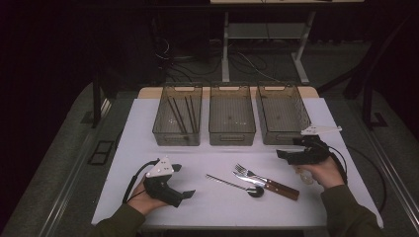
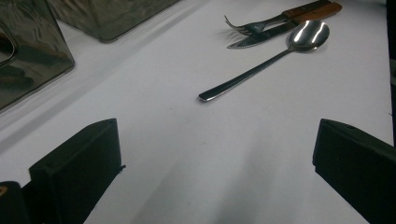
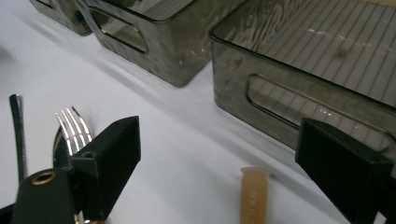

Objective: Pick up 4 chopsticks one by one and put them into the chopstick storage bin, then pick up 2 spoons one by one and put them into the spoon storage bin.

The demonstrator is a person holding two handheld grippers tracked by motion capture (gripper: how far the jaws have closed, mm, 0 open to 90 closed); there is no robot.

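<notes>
High view: left gripper (image 1: 185, 180) and right gripper (image 1: 286, 154) both held low over table (image 1: 148, 123), jaws apart, empty. Spoon (image 1: 236, 184), fork (image 1: 259, 177), knife (image 1: 269, 185) lie between them; three bins (image 1: 231, 116) behind.
Left gripper view: jaws wide, spoon (image 2: 261, 62) ahead.
Right gripper view: jaws wide, fork (image 3: 72, 128) at left, bin (image 3: 299, 70) ahead.

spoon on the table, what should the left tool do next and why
Probably ease the left tool forward toward the spoon. Its jaws are open with nothing between them, and the spoon's handle end points at it across bare table, apart from the fork.
</notes>
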